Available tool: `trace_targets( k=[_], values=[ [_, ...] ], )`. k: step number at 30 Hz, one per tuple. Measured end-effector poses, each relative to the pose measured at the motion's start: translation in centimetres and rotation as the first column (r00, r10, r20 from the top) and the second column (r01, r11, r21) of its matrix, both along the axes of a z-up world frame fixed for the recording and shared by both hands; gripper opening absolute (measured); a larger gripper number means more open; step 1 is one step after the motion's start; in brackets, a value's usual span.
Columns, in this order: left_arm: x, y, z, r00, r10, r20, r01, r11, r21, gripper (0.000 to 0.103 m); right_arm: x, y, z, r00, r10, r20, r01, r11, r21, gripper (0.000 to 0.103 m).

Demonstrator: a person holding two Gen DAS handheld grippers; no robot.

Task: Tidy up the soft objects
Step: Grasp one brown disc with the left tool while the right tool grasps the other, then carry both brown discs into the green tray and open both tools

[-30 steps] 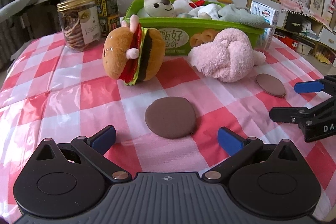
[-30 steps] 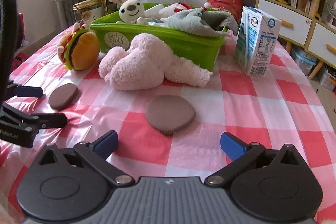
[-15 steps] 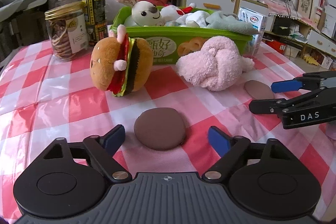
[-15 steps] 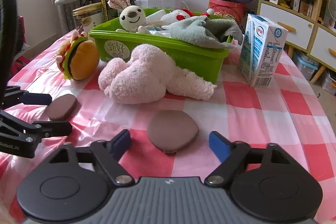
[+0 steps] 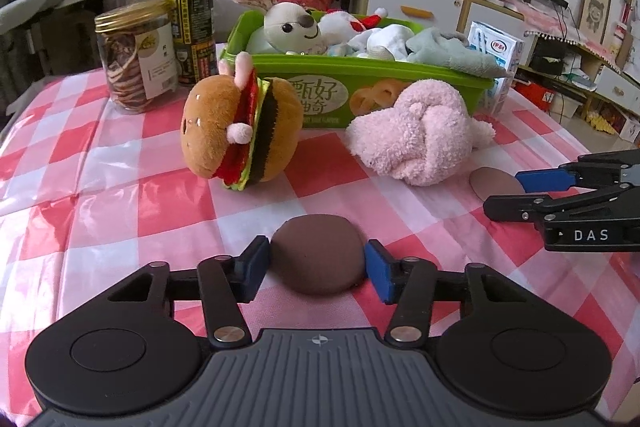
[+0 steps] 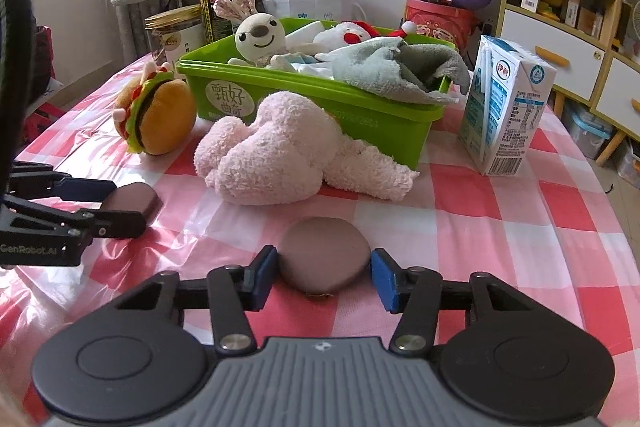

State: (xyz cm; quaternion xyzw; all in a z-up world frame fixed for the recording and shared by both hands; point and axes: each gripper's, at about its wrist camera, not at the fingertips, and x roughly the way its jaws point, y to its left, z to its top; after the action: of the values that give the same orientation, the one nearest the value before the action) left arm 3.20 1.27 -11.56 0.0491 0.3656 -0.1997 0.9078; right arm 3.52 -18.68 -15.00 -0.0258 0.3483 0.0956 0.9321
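Closing on two brown pads in front of the green bin

Left gripper (image 5: 318, 269) lowered around a brown pad (image 5: 318, 253) on the checked cloth (image 5: 120, 211), jaws closing and blue tips seemingly just touching its edges, though contact hard to confirm; right gripper (image 6: 324, 273) closing the same way around a second brown pad (image 6: 324, 257), a sliver of gap showing at its right tip. Both pads flat in front of the green bin (image 6: 304, 107), likely bound for it with the plush already inside. Burger plush (image 5: 240, 131) and pink plush (image 6: 280, 155) waiting against the bin's front wall.
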Motion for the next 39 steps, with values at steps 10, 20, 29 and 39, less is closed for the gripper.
trace_targets(
  k=[10, 20, 29, 39],
  values=[
    [0.1, 0.5, 0.9, 1.0, 0.009, -0.024, -0.009, 1.0, -0.017, 0.041, -0.1, -0.6, 1.2, 1.0, -0.025, -0.019, 0.026, 0.999, 0.039, 0.031],
    [0.2, 1.1, 2.3, 0.995, 0.035, -0.096, -0.037, 0.999, -0.017, 0.042, -0.7, -0.1, 4.1, 0.998, -0.045, -0.053, 0.05, 0.994, 0.095, 0.031],
    [0.4, 0.8, 5.1, 0.99, 0.038, -0.133, -0.047, 0.997, -0.065, 0.042, -0.2, -1.1, 6.7, 0.997, -0.056, -0.051, 0.065, 0.98, 0.19, 0.031],
    [1.7, 0.6, 8.3, 0.989, 0.067, -0.134, -0.088, 0.983, -0.159, 0.042, 0.9, -2.8, 9.7, 0.993, -0.119, -0.025, 0.121, 0.94, 0.318, 0.031]
  ],
)
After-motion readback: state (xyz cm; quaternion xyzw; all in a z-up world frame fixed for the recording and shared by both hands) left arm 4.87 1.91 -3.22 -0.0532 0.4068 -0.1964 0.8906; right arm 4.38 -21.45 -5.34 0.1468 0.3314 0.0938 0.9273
